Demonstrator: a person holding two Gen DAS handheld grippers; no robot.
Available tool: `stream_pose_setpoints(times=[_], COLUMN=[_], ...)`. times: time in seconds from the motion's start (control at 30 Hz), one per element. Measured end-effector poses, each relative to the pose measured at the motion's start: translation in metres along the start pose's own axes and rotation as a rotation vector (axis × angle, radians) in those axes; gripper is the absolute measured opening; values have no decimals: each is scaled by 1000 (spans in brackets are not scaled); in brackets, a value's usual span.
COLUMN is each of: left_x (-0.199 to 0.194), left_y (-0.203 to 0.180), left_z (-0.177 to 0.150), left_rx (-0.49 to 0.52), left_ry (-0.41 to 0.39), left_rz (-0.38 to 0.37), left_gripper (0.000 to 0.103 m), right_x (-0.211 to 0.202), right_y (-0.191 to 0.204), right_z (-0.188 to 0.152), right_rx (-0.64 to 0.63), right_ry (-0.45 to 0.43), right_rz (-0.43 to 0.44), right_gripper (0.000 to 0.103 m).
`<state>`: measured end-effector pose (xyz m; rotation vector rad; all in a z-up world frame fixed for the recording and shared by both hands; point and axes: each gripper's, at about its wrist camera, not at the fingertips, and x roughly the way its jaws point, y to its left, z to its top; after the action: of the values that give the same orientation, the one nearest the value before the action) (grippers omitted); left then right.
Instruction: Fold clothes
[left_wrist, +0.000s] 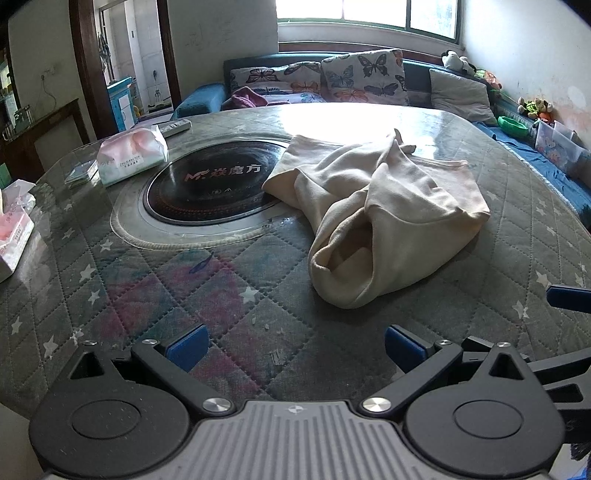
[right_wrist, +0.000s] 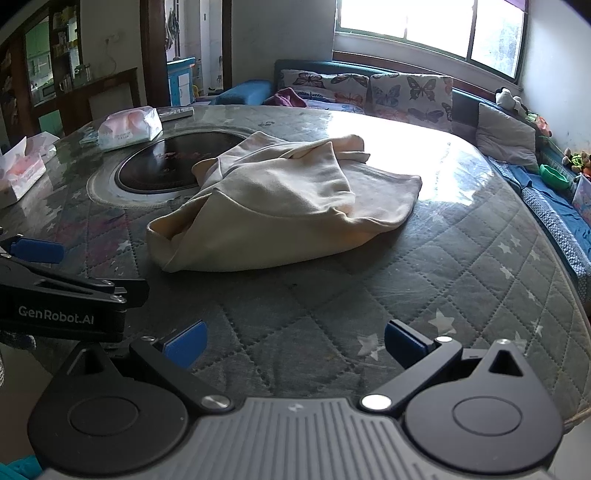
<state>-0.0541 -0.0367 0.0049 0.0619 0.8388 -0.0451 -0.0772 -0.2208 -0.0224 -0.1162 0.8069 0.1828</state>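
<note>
A cream garment (left_wrist: 384, 206) lies crumpled in a loose heap on the quilted grey table cover (left_wrist: 229, 295), partly over the black round hob. The right wrist view shows the same garment (right_wrist: 280, 203) ahead, at the table's middle. My left gripper (left_wrist: 295, 347) is open above the near table edge, well short of the cloth, nothing between its blue pads. My right gripper (right_wrist: 295, 343) is open too, empty, in front of the garment. The left gripper's body (right_wrist: 55, 291) shows at the left of the right wrist view.
A black round hob (left_wrist: 207, 184) is set into the table. A pink tissue pack (left_wrist: 131, 153), a remote (left_wrist: 177, 127) and a tissue box (left_wrist: 14, 229) sit on the left side. A sofa with butterfly cushions (left_wrist: 365, 77) runs behind and along the right.
</note>
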Motion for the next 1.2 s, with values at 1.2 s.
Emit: stream_pose_setpoints(times=[1.2], left_x=[7], left_y=[-3], left_z=[8], left_rx=[9], left_ry=[18], left_rz=[1], left_gripper=[103], right_x=[7], right_y=[0], right_z=[6], right_rx=[3], right_ry=[13], right_rz=[14], right_gripper=[103])
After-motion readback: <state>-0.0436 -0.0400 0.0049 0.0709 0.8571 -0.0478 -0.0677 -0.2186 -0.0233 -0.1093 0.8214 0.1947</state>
